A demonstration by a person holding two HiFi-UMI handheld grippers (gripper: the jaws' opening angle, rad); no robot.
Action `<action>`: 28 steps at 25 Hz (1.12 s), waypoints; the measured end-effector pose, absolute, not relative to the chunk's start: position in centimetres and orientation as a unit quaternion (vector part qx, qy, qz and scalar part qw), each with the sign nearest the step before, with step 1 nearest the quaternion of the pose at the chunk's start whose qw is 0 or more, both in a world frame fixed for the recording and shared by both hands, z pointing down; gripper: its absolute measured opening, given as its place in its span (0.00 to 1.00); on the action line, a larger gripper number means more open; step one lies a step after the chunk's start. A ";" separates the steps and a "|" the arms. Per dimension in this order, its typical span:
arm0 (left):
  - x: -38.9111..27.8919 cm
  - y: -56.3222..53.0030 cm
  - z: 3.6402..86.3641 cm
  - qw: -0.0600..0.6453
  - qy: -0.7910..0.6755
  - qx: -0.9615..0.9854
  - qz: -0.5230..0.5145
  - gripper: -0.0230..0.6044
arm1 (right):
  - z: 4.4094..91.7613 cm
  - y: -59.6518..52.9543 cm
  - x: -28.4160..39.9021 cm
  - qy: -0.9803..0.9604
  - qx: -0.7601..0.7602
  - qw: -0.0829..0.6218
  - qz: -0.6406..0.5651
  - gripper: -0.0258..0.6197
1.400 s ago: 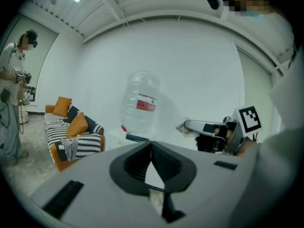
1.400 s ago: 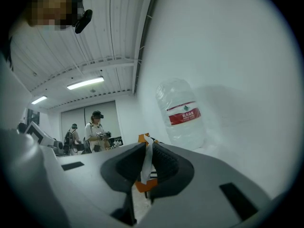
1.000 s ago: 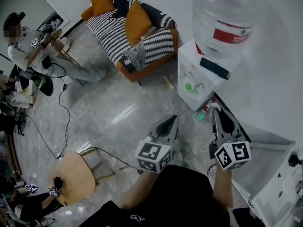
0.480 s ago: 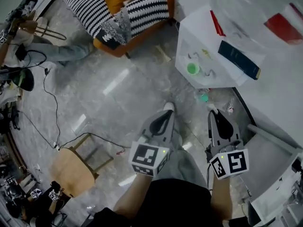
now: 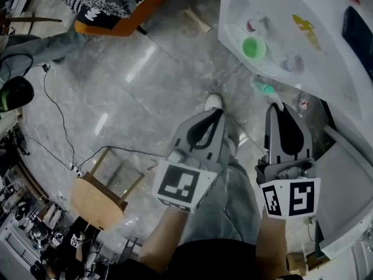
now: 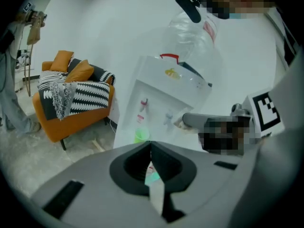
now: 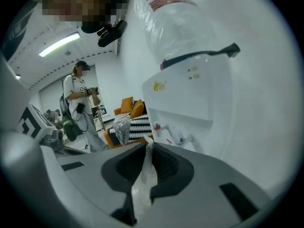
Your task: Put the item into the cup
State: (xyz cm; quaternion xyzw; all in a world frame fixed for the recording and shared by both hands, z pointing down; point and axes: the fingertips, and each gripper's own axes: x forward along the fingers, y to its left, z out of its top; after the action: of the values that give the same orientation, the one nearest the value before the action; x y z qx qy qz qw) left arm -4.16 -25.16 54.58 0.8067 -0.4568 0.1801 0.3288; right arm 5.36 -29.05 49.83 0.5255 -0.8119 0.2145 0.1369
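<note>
On water dispenser (image 5: 326, 63) drip tray: green cup (image 5: 254, 48), upright. R gripper (image 7: 147, 150) near dispenser front, below the tray, jaws pinching thin white strip (image 7: 145, 163) (the item), apart from cup. L gripper (image 6: 151, 146) farther from the dispenser, jaws pressed together, nothing between.

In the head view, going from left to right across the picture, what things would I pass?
round light wooden stool → left gripper → bright green plastic cup → right gripper → dark blue flat rectangular object
</note>
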 end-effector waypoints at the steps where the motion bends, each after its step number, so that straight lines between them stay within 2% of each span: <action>1: -3.9 -25.6 55.5 0.330 -0.455 0.807 0.182 0.06 | 50.9 -29.5 5.4 -0.806 0.534 0.134 0.215 0.11; 8: -2.9 -28.4 62.5 0.305 -0.428 0.821 0.222 0.06 | 57.6 -33.0 5.9 -0.778 0.575 0.147 0.207 0.11; 12: -3.4 -29.0 65.3 0.317 -0.419 0.815 0.246 0.06 | 60.8 -34.9 6.6 -0.748 0.605 0.156 0.222 0.11; 28: -5.6 -29.9 67.6 0.334 -0.410 0.811 0.253 0.06 | 65.3 -39.5 5.7 -0.715 0.639 0.183 0.215 0.11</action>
State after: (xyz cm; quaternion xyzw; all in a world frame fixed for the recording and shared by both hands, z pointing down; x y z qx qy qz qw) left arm -5.58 -29.91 67.58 0.8106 -0.4096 0.2528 0.3336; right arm 5.69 -39.49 65.34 0.6394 -0.7153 0.2148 0.1828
